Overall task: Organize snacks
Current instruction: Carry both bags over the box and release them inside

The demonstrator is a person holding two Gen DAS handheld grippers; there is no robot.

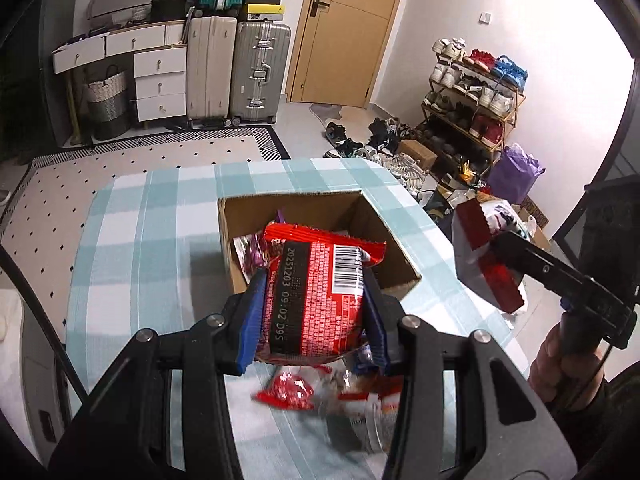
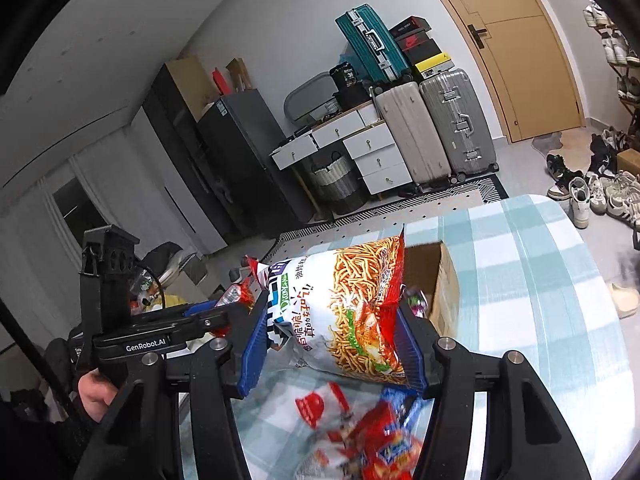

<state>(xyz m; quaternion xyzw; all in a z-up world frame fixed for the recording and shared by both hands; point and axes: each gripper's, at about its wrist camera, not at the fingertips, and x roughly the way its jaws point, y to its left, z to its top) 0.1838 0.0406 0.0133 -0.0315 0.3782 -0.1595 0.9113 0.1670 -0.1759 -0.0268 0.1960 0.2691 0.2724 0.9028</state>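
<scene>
Left hand-held gripper (image 1: 312,304) clamped a red packet (image 1: 316,300); right hand-held gripper (image 2: 332,332) clamped a noodle bag (image 2: 348,312). Next: release both into the box (image 1: 320,216) ahead.

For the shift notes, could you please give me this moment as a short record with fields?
surface: table with a teal and white checked cloth
container: open brown cardboard box on the cloth, a few packets already inside
left gripper: shut on a small red foil snack packet with a barcode, held above the table in front of the box
right gripper: shut on a large noodle-snack bag, red and white, held above the table
left on table: blurred pile of red, white and blue packets below both grippers
</scene>
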